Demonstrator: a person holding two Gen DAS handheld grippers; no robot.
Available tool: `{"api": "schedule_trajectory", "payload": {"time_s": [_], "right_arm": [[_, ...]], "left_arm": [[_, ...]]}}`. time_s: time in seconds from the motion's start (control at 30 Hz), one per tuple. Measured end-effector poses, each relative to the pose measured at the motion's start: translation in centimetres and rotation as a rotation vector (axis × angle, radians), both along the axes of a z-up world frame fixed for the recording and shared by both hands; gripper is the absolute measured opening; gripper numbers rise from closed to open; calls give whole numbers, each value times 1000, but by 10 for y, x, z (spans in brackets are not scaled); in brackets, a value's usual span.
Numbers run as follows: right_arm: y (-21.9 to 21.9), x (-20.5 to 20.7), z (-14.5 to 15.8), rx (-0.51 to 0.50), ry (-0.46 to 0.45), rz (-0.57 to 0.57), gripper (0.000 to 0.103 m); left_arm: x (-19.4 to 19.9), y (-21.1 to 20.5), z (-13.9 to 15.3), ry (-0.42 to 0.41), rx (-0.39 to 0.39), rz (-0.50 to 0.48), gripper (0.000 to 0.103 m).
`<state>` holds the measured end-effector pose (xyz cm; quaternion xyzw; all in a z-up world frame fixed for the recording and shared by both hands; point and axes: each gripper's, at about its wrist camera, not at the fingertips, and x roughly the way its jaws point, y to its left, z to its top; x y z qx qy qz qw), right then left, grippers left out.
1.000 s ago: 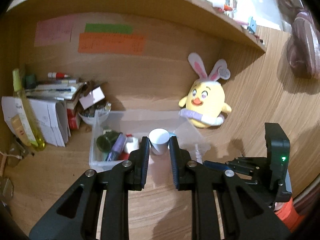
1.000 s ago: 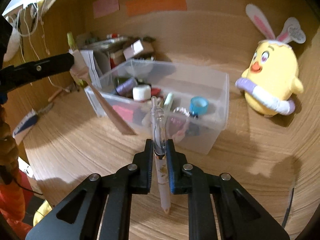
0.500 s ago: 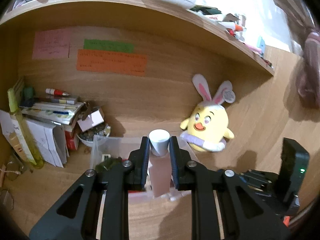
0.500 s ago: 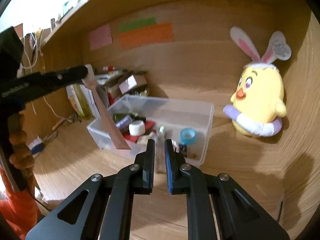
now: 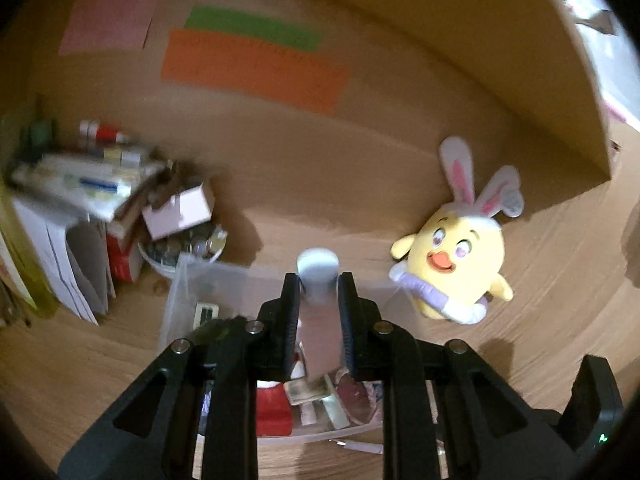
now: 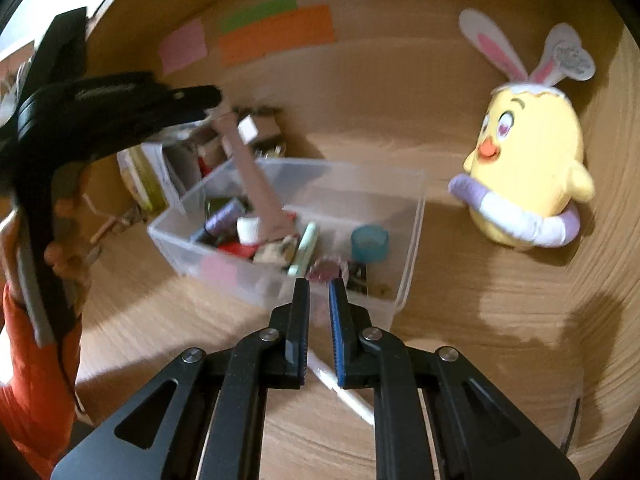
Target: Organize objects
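My left gripper (image 5: 318,292) is shut on a pink tube with a white cap (image 5: 319,320) and holds it above the clear plastic bin (image 5: 176,300). In the right wrist view the tube (image 6: 256,184) hangs tilted from the left gripper (image 6: 208,100), its lower end inside the bin (image 6: 412,240) among several small items. My right gripper (image 6: 319,292) is nearly closed and holds nothing, just in front of the bin. A clear pen (image 6: 344,392) lies on the desk under it.
A yellow chick plush with bunny ears (image 6: 528,160) sits right of the bin, and also shows in the left wrist view (image 5: 456,260). Books, papers and a bowl of small things (image 5: 184,244) stand at the left. Sticky notes (image 5: 252,64) hang on the back wall.
My right gripper let go of the clear pen, which now lies on the desk. My left gripper moved over the bin and lowered the tube's end into it.
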<state>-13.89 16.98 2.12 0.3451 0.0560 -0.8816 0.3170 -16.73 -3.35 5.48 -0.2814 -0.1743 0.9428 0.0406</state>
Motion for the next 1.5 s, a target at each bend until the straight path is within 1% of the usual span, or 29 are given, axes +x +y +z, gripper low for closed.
{"api": "schedule_trajectory", "payload": {"time_s": [0.07, 0.13, 0.2, 0.23, 0.33, 0.47, 0.67, 0.73, 0.77, 0.8, 0.83, 0.87, 0.9, 0.97, 1.03, 1.2, 1.33, 1.43, 1.5], "right_arm": [[-3, 2, -8, 40, -14, 26, 10], [-5, 1, -16, 73, -30, 42, 17], [-6, 0, -25, 96, -49, 53, 31], [-6, -1, -30, 105, -58, 57, 32], [-8, -5, -40, 118, -95, 75, 32], [-14, -4, -50, 126, -128, 114, 32], [-34, 11, -59, 194, -122, 189, 32], [-39, 14, -64, 224, -118, 199, 32], [-41, 16, -65, 233, -102, 198, 32], [-42, 18, -66, 241, -93, 200, 31], [-43, 20, -66, 244, -83, 201, 27], [-44, 21, -66, 242, -80, 199, 17], [-44, 21, -66, 233, -85, 199, 13], [-43, 21, -65, 225, -89, 193, 10], [-42, 23, -65, 222, -88, 185, 10], [-39, 28, -57, 191, -83, 169, 10], [-35, 32, -41, 150, -56, 154, 10], [-31, 34, -25, 120, -21, 140, 10], [-29, 34, -13, 100, 2, 131, 10]], "left_arm": [[-2, -7, -12, -31, 33, 6, 18], [-2, -14, -22, -64, 49, 16, 18], [-1, -19, -29, -88, 46, 23, 18], [0, -21, -34, -103, 35, 26, 18], [3, -22, -43, -132, 2, 24, 18], [10, -17, -46, -139, -52, 15, 18], [21, -5, -44, -133, -151, -1, 18], [23, -1, -44, -132, -179, -7, 18], [25, 0, -44, -131, -193, -9, 18], [26, 1, -44, -130, -200, -10, 19], [27, 2, -44, -130, -208, -11, 20], [28, 2, -44, -130, -210, -11, 25], [30, 2, -44, -130, -211, -12, 29], [33, 2, -45, -128, -218, -10, 32], [36, 2, -45, -128, -226, -13, 36], [48, 3, -45, -116, -261, -5, 55], [57, 4, -43, -105, -280, -6, 64], [62, 5, -41, -102, -293, -10, 72], [66, 6, -41, -98, -299, -11, 82]]}}
